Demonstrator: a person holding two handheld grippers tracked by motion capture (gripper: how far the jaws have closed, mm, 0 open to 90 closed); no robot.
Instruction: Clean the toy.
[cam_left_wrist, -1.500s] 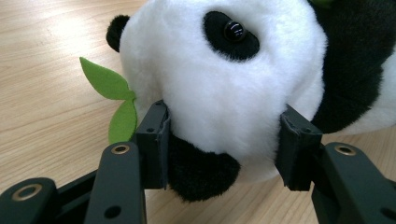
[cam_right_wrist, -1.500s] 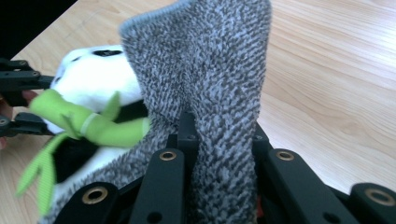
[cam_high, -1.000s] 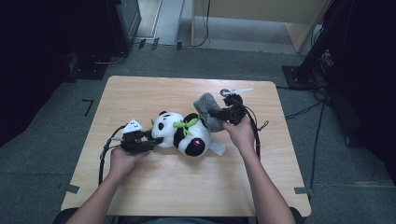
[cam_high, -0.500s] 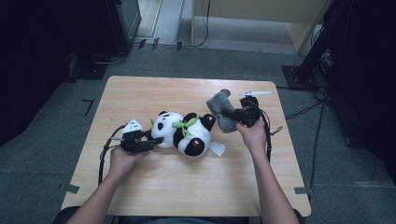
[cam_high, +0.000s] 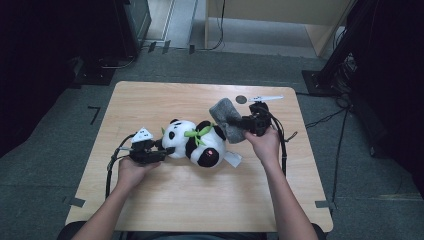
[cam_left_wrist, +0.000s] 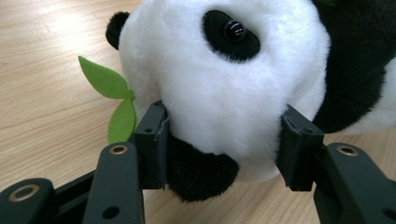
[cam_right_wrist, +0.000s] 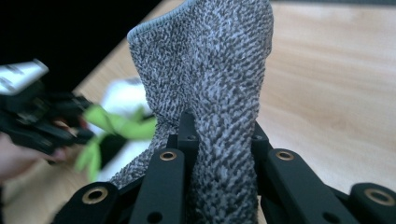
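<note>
Fluffy plush panda (cam_left_wrist: 224, 88), coarse knitted grey cloth (cam_right_wrist: 219, 93), smooth matt wood table (cam_high: 200, 200)

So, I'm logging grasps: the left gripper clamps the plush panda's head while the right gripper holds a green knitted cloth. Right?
Not quite. The cloth in the right gripper is speckled grey knit, as the right gripper view shows. The left gripper does clamp the black-and-white plush panda by the head.

No text is showing legibly anywhere; the white tag (cam_high: 231, 159) at the plush panda's (cam_high: 195, 142) four o'clock is reading blank.
</note>
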